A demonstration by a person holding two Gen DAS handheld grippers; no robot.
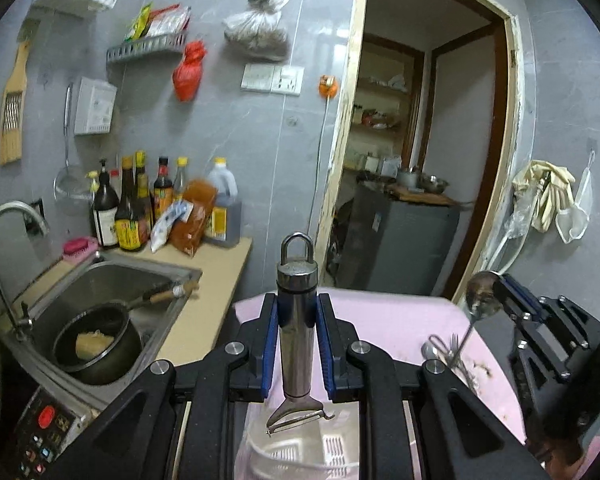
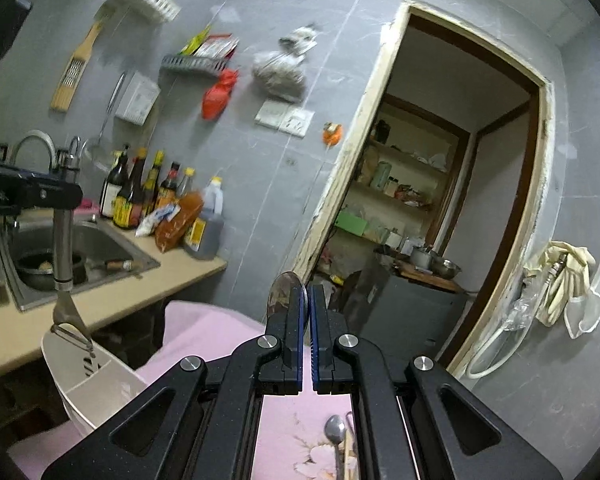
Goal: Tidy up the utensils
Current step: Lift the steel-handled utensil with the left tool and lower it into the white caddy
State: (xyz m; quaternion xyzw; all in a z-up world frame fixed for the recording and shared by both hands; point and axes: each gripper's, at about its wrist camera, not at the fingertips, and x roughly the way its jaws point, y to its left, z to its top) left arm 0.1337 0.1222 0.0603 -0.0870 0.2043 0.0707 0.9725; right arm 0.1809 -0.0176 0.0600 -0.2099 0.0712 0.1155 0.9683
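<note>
My left gripper is shut on a steel peeler, held upright with its blade down over a white slotted utensil holder. From the right wrist view the peeler hangs with its blade at the holder's rim. My right gripper is shut on a steel spoon, bowl up; it shows in the left wrist view too. Several utensils lie on the pink cloth; a spoon lies under my right gripper.
A steel sink with a black pot is at the left, with a faucet. Sauce bottles stand on the beige counter. A doorway opens behind. A control panel sits at lower left.
</note>
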